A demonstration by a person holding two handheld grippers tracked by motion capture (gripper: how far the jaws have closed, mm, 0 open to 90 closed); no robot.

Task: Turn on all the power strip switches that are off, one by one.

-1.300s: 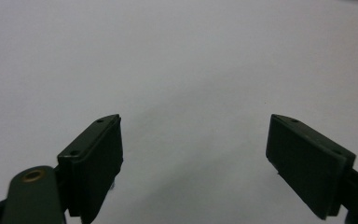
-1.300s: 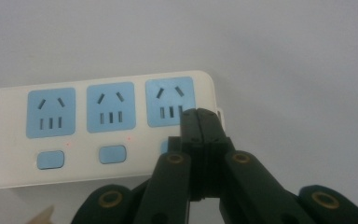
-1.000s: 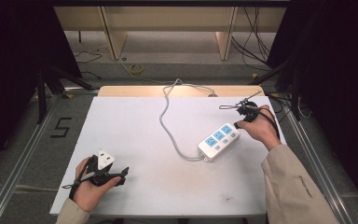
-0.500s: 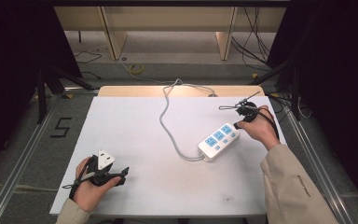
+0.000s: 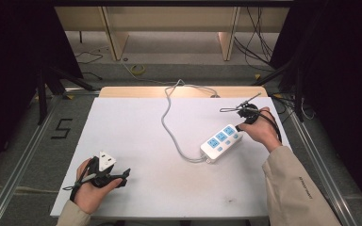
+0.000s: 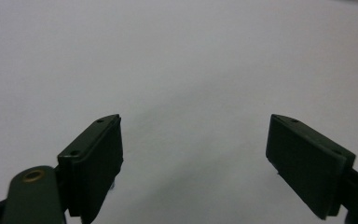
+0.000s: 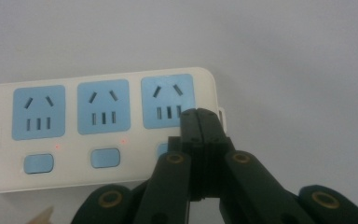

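White power strip [image 7: 98, 130] lies under right tool [image 7: 204, 123].

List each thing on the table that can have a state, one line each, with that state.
Power strip: flat on the table, all three sockets empty, small red lights lit beside two switches.
Right tongs: shut, tips over the third switch.
Left tongs: open, nothing between them.
White plug adapter: lying by the left hand, unplugged.
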